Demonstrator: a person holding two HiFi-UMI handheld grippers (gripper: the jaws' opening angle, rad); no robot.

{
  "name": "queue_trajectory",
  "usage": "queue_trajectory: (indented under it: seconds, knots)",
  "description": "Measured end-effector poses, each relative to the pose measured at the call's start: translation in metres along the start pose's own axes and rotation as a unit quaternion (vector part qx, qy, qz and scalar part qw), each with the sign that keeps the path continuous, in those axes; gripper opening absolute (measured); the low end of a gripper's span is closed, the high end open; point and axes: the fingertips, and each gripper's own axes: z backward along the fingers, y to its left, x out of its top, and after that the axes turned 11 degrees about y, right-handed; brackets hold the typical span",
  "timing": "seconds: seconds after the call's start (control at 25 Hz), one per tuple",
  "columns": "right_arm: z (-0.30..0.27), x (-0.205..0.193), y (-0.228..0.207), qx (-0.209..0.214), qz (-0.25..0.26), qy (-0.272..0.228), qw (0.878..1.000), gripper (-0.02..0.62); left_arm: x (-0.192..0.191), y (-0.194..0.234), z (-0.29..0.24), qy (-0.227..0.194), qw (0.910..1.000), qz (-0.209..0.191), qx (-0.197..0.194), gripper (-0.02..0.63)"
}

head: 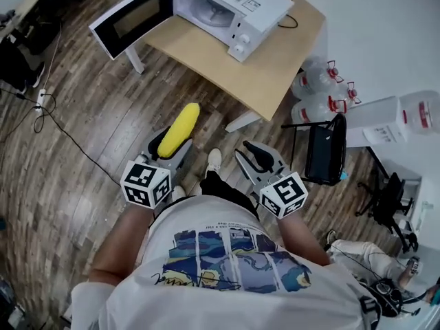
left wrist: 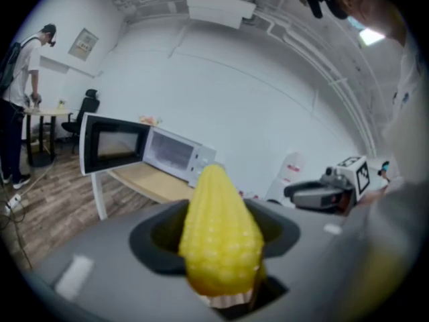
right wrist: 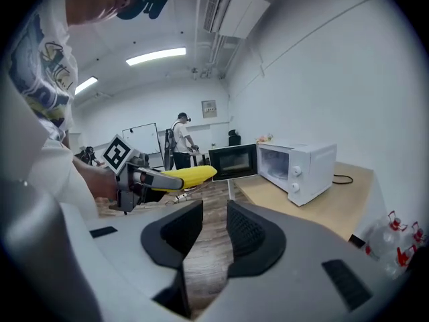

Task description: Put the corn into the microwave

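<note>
The yellow corn cob (head: 179, 129) lies lengthwise in my left gripper (head: 173, 145), which is shut on it, and its tip points toward the table. In the left gripper view the corn (left wrist: 221, 237) fills the space between the jaws. My right gripper (head: 260, 158) is held level beside it, open, with nothing between its pads (right wrist: 251, 233). The white microwave (head: 227, 5) stands on the wooden table (head: 275, 67) ahead, and its door (head: 130, 16) is swung wide to the left. Both grippers are well short of the table, over the floor.
Large water bottles (head: 320, 91) and a black stand (head: 323, 150) sit on the floor right of the table. Cables (head: 41, 108) run across the wood floor at the left. Another person (left wrist: 20, 106) stands at a small table far to the left.
</note>
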Motion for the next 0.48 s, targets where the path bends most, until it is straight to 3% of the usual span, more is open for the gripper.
queue_trajectory:
  seconds: [0.48]
  knots:
    - [-0.012,0.04,-0.144,0.064,0.016,-0.005,0.998,0.089,0.097,0.047,-0.121,-0.007,0.9947,0.01,0.102,0.258]
